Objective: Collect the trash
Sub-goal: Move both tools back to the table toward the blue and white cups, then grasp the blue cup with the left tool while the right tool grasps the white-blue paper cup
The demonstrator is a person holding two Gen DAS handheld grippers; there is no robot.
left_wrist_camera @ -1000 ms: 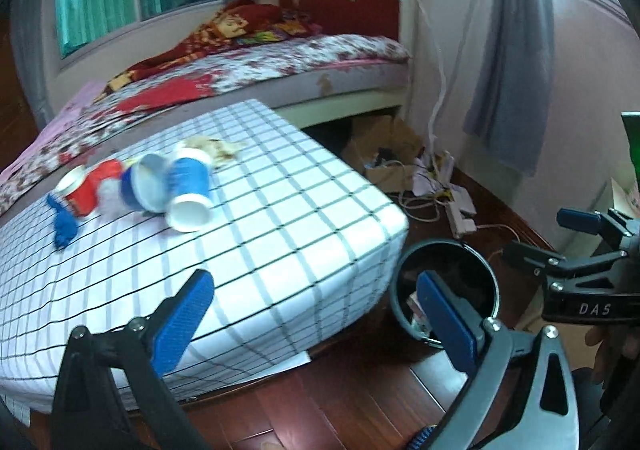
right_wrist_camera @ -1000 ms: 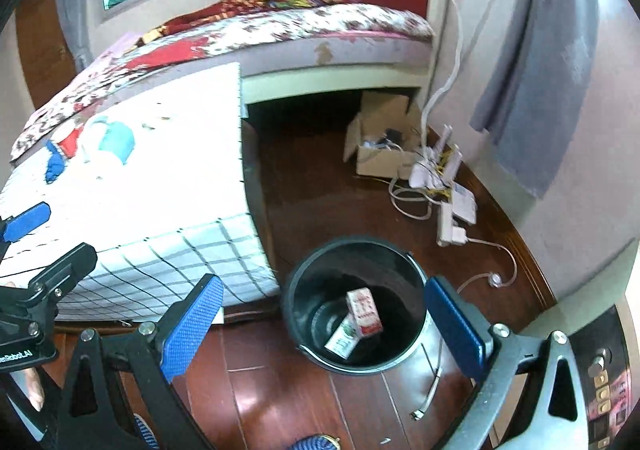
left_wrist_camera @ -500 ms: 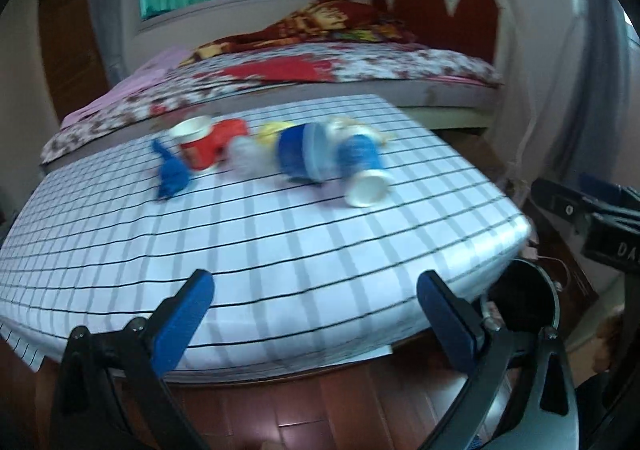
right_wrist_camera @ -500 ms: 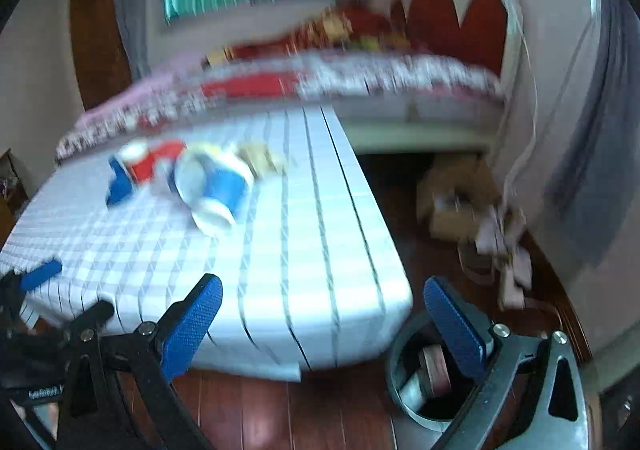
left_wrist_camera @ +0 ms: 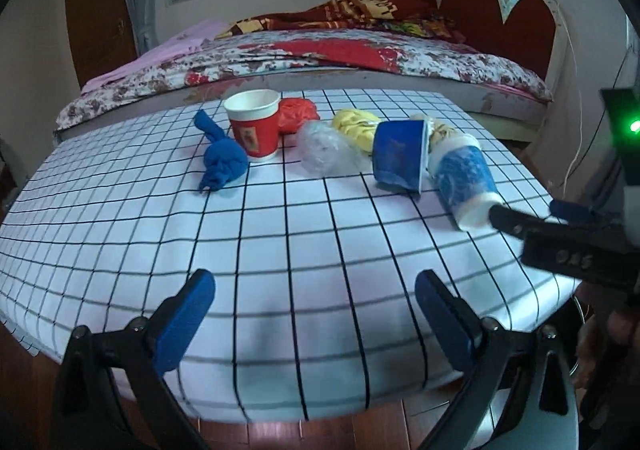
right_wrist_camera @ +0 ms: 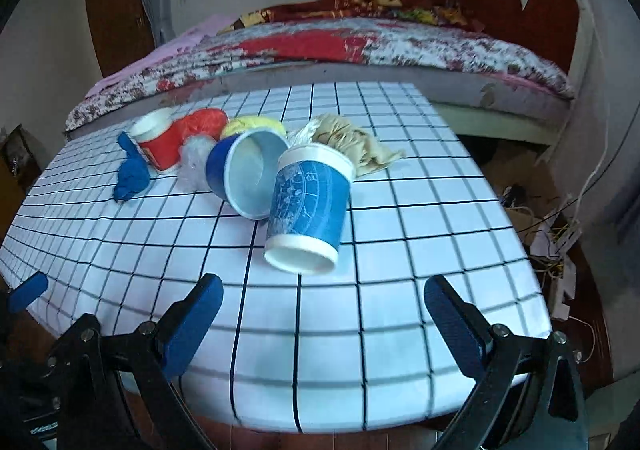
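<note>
Trash lies in a row on the checked tabletop (left_wrist_camera: 280, 250): a blue knotted wad (left_wrist_camera: 220, 162), an upright red paper cup (left_wrist_camera: 254, 126), a red bag (left_wrist_camera: 298, 114), a clear plastic wad (left_wrist_camera: 324, 148), a yellow wad (left_wrist_camera: 358, 126), a dark blue cup on its side (left_wrist_camera: 400, 154) and a light blue patterned cup on its side (left_wrist_camera: 464, 178). The patterned cup (right_wrist_camera: 308, 206) lies just ahead of my right gripper (right_wrist_camera: 320, 310), which is open and empty. A beige crumpled wrapper (right_wrist_camera: 352, 142) sits behind it. My left gripper (left_wrist_camera: 316, 310) hangs open at the table's near edge.
A bed (left_wrist_camera: 360, 54) with a floral cover and red headboard (left_wrist_camera: 500, 14) runs behind the table. Cables and a cardboard box (right_wrist_camera: 532, 218) litter the wooden floor on the right. In the left wrist view the right gripper's body (left_wrist_camera: 568, 246) fills the right side.
Both grippers have swung left, away from the black bin on the floor, and now face the table's trash. The bin has left both views. Both stay open.
</note>
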